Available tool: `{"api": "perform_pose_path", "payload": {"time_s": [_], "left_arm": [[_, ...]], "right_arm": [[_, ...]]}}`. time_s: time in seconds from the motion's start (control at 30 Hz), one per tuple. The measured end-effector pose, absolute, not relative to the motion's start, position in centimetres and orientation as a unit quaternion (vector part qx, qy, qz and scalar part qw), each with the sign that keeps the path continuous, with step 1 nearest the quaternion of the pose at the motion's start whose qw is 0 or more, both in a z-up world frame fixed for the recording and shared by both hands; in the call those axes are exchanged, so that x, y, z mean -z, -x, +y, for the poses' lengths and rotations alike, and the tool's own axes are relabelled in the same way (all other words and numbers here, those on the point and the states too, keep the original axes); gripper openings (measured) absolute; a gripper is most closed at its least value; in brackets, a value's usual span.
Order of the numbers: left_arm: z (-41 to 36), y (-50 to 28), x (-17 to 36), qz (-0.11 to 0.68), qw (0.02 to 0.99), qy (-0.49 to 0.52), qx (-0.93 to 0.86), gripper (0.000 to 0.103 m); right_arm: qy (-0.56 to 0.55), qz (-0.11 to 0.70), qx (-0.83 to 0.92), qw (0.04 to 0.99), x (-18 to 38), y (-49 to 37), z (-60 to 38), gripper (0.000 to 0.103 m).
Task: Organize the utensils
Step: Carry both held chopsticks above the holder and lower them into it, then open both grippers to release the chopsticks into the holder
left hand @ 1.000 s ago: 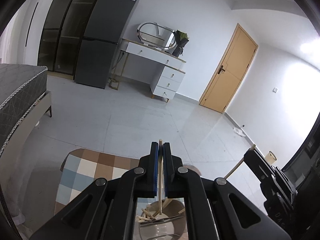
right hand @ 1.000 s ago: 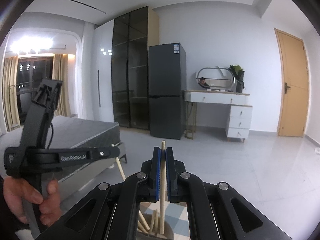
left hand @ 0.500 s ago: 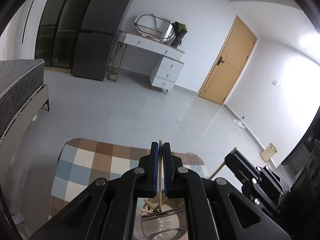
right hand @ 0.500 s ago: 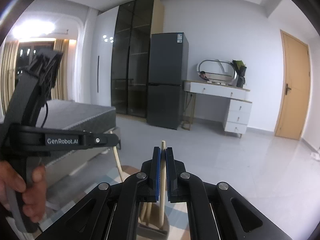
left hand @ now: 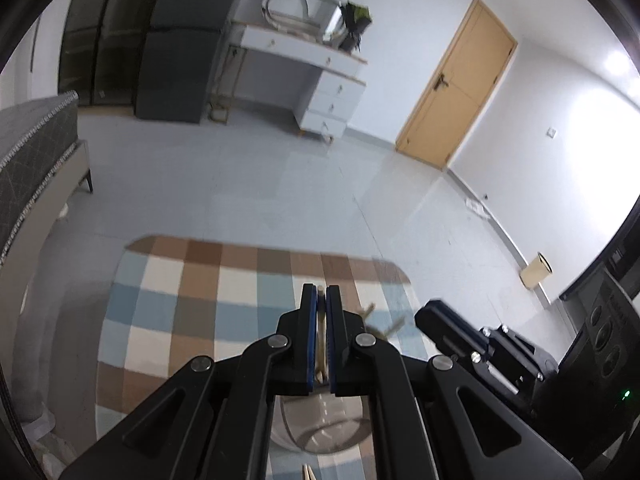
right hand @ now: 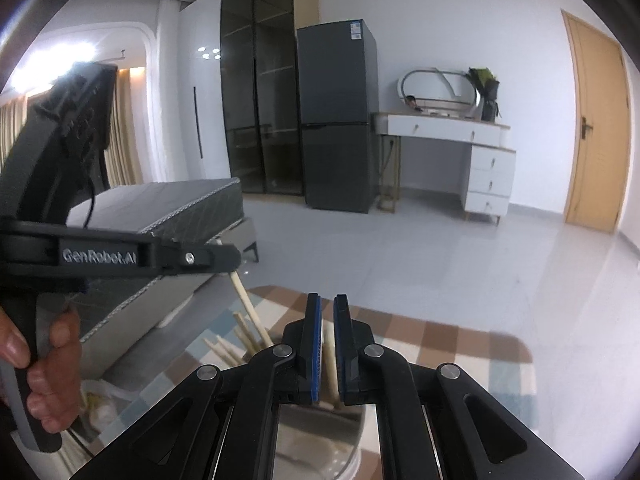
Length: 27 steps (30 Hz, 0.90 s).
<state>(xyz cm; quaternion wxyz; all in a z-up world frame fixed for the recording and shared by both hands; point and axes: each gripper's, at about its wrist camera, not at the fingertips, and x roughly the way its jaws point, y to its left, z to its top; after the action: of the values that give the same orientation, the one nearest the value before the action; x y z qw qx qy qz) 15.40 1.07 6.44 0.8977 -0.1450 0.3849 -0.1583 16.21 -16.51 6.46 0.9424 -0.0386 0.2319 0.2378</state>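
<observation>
The left tool (left hand: pixel 322 300) is clenched on a chopstick (left hand: pixel 321 364) above a cup (left hand: pixel 320 436). The right tool (right hand: pixel 327 312) has just parted slightly, a chopstick (right hand: pixel 330 364) loose between its pads over the cup (right hand: pixel 316 432).

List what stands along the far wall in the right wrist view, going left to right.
Curtains → dark glass-front cabinet → grey refrigerator → white dressing table with an oval mirror and a dark plant on it → wooden door.
</observation>
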Motion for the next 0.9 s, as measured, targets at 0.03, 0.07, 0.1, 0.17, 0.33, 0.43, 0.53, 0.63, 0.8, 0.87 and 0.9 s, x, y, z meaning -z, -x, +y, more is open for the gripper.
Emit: {"api": "perform_pose_path", "payload": {"time_s": [0.03, 0.07, 0.1, 0.17, 0.33, 0.43, 0.53, 0.63, 0.8, 0.87, 0.9], "left_arm": [[0.9, -15.4, -6.3, 0.396, 0.894, 0.141, 0.155, 0.000], [1.0, -15.3, -6.1, 0.401, 0.893, 0.141, 0.152, 0.000], [1.0, -15.0, -6.1, 0.405, 0.892, 0.141, 0.144, 0.003], [1.2, -14.4, -6.4, 0.405, 0.892, 0.143, 0.140, 0.014], [1.6, -12.2, -8.0, 0.385, 0.903, 0.143, 0.127, 0.038], [1.8, -10.8, -9.0, 0.380, 0.906, 0.143, 0.117, 0.050], [1.8, -9.4, -9.9, 0.373, 0.910, 0.144, 0.114, 0.052], [1.4, -7.3, -11.0, 0.362, 0.917, 0.132, 0.106, 0.060], [1.2, -4.8, -11.8, 0.343, 0.926, 0.124, 0.096, 0.073], [1.0, -3.6, -11.9, 0.333, 0.930, 0.121, 0.094, 0.075], [1.0, -3.4, -11.8, 0.331, 0.932, 0.120, 0.093, 0.075]], "right_arm": [[0.033, 0.236, -0.238, 0.942, -6.6, -16.1, -16.8, 0.015], [0.028, 0.238, -0.238, 0.941, -6.7, -16.0, -17.0, 0.030], [0.017, 0.242, -0.243, 0.939, -6.8, -15.6, -17.5, 0.036], [0.010, 0.242, -0.244, 0.939, -7.0, -14.7, -18.2, 0.045], [0.004, 0.245, -0.240, 0.939, -7.6, -11.9, -19.5, 0.050], [-0.007, 0.238, -0.233, 0.943, -8.0, -10.1, -20.2, 0.062], [-0.023, 0.231, -0.232, 0.945, -8.7, -8.0, -20.8, 0.066], [-0.027, 0.219, -0.226, 0.949, -9.5, -5.5, -21.2, 0.077], [-0.018, 0.203, -0.211, 0.956, -10.3, -2.1, -20.9, 0.089], [-0.021, 0.198, -0.207, 0.958, -10.4, -1.1, -21.0, 0.093], [-0.023, 0.196, -0.205, 0.959, -10.4, -0.6, -21.0, 0.094]]}}
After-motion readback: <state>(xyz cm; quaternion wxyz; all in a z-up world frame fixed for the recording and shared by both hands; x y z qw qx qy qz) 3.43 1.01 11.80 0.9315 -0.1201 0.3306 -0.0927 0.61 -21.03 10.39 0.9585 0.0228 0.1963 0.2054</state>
